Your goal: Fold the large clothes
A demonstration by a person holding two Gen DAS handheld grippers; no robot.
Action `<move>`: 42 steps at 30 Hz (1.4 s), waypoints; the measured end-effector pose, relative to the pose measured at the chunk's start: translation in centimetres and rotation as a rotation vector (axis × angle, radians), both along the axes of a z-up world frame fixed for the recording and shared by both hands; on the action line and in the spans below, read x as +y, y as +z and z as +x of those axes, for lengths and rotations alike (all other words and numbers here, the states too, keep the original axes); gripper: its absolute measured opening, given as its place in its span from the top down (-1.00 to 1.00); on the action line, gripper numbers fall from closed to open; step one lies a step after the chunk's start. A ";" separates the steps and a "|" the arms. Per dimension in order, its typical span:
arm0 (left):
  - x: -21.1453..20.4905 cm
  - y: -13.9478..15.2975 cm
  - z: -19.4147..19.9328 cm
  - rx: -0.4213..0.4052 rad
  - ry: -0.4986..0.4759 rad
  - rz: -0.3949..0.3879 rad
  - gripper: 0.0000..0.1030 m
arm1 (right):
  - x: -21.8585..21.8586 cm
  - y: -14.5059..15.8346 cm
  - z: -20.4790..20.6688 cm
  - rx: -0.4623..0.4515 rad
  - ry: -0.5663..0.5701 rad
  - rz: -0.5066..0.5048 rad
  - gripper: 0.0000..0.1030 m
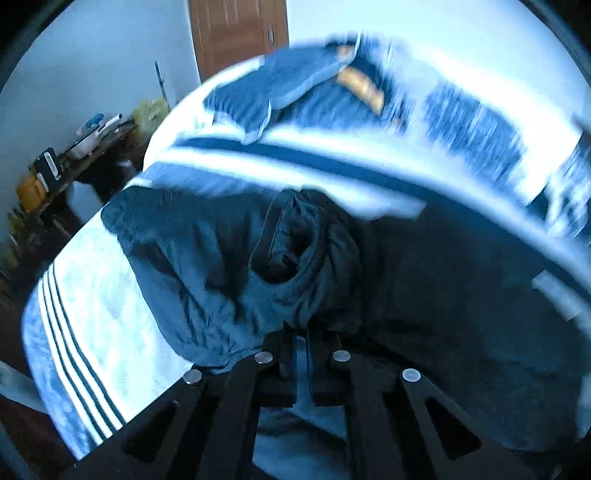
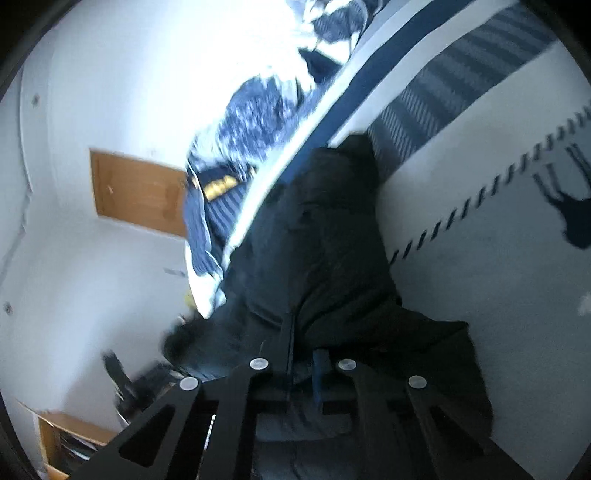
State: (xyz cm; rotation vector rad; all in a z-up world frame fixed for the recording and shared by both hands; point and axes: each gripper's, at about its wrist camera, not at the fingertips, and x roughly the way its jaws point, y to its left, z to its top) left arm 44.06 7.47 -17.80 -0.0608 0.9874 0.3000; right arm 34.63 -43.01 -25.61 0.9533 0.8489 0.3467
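Observation:
A large dark padded jacket point(image 1: 207, 258) lies crumpled on a bed, its collar opening point(image 1: 295, 247) turned up toward the camera. In the left wrist view my left gripper point(image 1: 300, 332) is shut on a bunched fold at the jacket's near edge. In the right wrist view the same dark jacket point(image 2: 317, 236) stretches away from me along the bed. My right gripper point(image 2: 303, 341) is shut on its near hem, with cloth pinched between the narrow fingers point(image 2: 287, 332). Both views are blurred toward the far end of the bed.
The bed cover point(image 1: 92, 302) is pale with dark stripes, and in the right wrist view it shows a dark stitched line and a deer print point(image 2: 576, 214). A blue quilt point(image 1: 273, 92) is heaped at the bed's far end. A cluttered table point(image 1: 74, 155), a wooden door point(image 1: 236, 33) and a low shelf point(image 2: 62, 439) stand beside the bed.

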 end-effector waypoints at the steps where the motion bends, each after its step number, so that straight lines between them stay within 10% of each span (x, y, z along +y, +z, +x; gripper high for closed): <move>1: 0.1 -1.6 0.4 0.053 -0.005 -0.010 0.87 | 0.5 -0.6 0.3 0.029 0.013 -0.013 0.84; 5: 0.4 -3.8 -0.6 0.077 0.002 -0.058 0.69 | 0.3 -0.8 0.2 0.056 0.003 -0.048 0.84; 8: 0.2 -3.9 -2.0 0.065 0.029 0.000 -0.15 | -0.2 -0.8 0.1 0.068 -0.017 -0.079 0.84; 19: 3.6 2.8 -11.7 -0.050 -0.059 -0.015 -0.24 | -1.1 -1.0 0.1 0.151 -0.068 -0.151 0.49; 24: 8.6 9.3 -19.6 -0.188 -0.034 -0.030 -0.59 | 0.1 5.5 -6.9 -0.098 -0.160 -0.217 -0.62; 31: 12.5 13.9 -30.5 -0.320 -0.017 -0.115 -0.67 | 5.7 13.4 -17.7 -0.261 -0.159 -0.306 -0.62; 42: 16.2 12.8 -31.9 -0.310 0.019 -0.264 -0.68 | 17.7 25.7 -25.2 -0.500 0.027 -0.451 -0.71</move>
